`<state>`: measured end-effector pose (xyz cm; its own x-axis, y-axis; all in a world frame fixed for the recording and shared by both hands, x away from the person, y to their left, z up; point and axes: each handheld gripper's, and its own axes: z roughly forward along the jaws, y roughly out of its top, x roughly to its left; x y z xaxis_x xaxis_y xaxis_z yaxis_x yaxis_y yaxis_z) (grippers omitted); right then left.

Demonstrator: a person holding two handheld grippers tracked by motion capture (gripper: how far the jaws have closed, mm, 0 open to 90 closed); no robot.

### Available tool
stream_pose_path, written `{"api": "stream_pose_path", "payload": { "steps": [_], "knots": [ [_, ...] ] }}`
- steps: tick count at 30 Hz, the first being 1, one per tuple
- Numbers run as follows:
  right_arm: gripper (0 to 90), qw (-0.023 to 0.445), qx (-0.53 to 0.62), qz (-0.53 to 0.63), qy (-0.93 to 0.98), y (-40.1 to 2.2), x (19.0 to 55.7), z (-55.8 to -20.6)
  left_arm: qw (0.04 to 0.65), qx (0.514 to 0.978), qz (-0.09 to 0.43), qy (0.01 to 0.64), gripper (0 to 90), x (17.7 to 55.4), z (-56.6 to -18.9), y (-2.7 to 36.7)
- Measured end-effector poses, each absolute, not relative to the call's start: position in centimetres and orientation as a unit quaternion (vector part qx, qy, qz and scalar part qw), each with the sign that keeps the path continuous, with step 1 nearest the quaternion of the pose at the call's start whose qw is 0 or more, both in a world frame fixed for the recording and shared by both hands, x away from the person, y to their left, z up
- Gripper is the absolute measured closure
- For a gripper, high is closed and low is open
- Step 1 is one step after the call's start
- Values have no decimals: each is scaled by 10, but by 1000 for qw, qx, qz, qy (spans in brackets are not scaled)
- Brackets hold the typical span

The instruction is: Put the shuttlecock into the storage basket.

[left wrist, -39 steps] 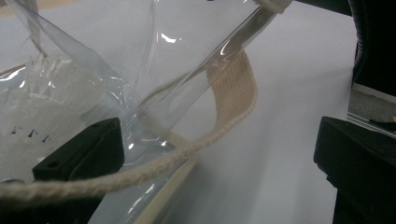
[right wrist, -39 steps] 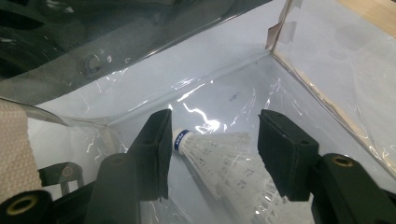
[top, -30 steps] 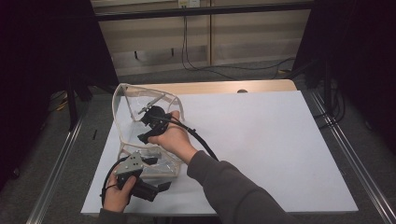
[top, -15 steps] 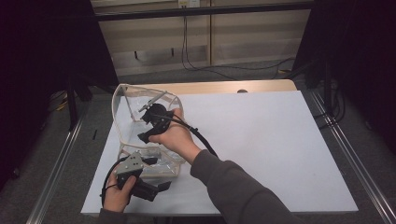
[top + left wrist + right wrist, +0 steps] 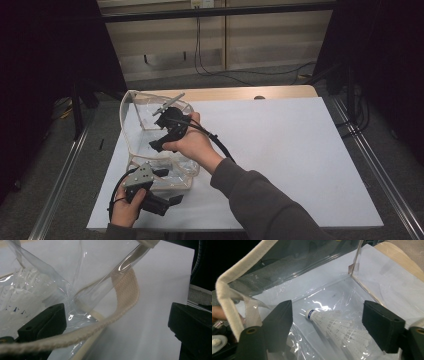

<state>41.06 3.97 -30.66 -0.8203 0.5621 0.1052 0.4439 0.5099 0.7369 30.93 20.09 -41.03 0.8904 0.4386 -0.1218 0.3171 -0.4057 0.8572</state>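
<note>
Nearest in, the left gripper sits at the near-left corner of the clear bag, its jaws apart around the plastic and cream strap, probably to steady the bag so the mouth stays up. Just past it, the right gripper hangs over the bag's opening, and its jaws have just been opening, with nothing pinched between them. Below them one shuttlecock lies on the bag's floor, looks like it was dropped in. Count: one bag, one shuttlecock, two grippers, all on the white surface.
</note>
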Motion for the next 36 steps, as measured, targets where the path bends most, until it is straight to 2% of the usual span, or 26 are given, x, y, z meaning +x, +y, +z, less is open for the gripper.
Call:
{"api": "stream_pose_path", "payload": {
  "steps": [15, 36],
  "knots": [
    [64, 52, 270, 426, 862, 20, 403, -295, 494, 837, 65, 226, 17, 309, -410, 200],
    [40, 54, 266, 450, 851, -28, 397, -287, 495, 835, 66, 230, 18, 307, -410, 200]
  ]
}}
